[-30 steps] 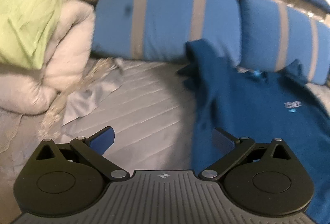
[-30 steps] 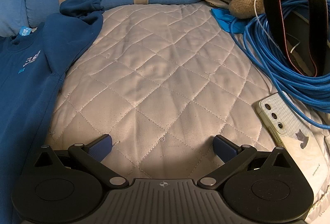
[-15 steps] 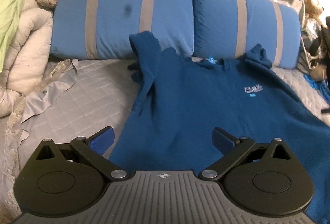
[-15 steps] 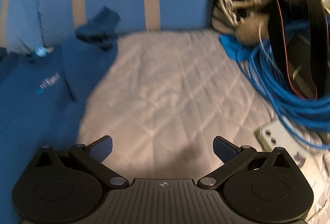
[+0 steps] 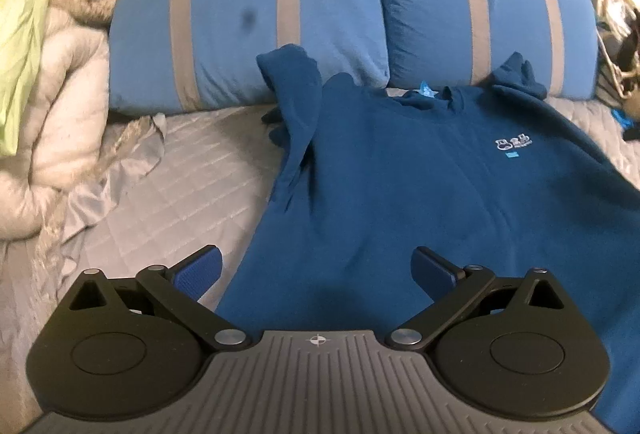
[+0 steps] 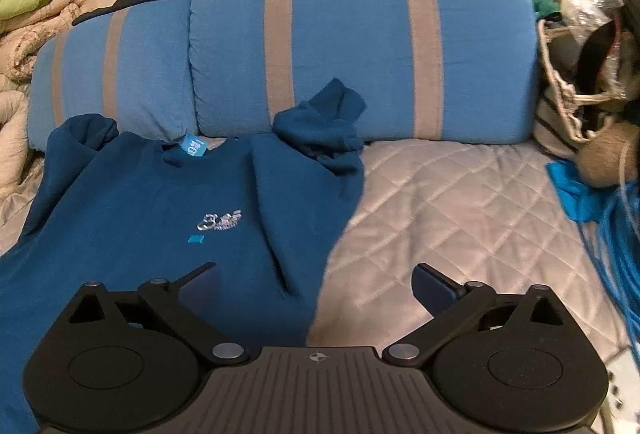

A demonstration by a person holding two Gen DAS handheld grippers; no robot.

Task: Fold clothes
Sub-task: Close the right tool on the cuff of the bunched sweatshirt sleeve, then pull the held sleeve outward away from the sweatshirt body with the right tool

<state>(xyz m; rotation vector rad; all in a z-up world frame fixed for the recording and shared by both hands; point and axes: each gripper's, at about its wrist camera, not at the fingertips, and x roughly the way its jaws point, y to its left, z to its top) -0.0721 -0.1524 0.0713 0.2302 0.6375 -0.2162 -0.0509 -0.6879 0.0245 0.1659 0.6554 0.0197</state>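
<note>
Nearest in the left wrist view, the left gripper (image 5: 316,270) has its jaws spread wide w/ nothing between the pads; it hangs over the left hem area of the sweatshirt (image 5: 420,186). In the right wrist view the right gripper (image 6: 316,284) is also wide & empty, jaws having just closed in a touch, no cloth between them; it sits over the sweatshirt's right side edge, where blue cloth meets the quilt (image 6: 460,218).

The sweatshirt lies face up, chest logo showing, spread on the quilt w/ hem near and collar far. Its left sleeve (image 5: 296,102) is folded up & bunched against the left pillow (image 5: 240,26); the right sleeve cuff (image 6: 324,130) is crumpled against the right pillow (image 6: 360,34).

Handling, judged: thick fleece, soft, limp, fairly light, not slippery, nothing fragile. It'll sag and drag on the quilt, so pinch thru doubled cloth at seams. Best holds are prob. the shoulder seam & hem corner on one side, or the cuffs first to lay sleeves flat. No fold made yet.

Far right: coiled blue cable (image 6: 612,234) & a bag (image 6: 576,106), well apart from the sweatshirt.
</note>
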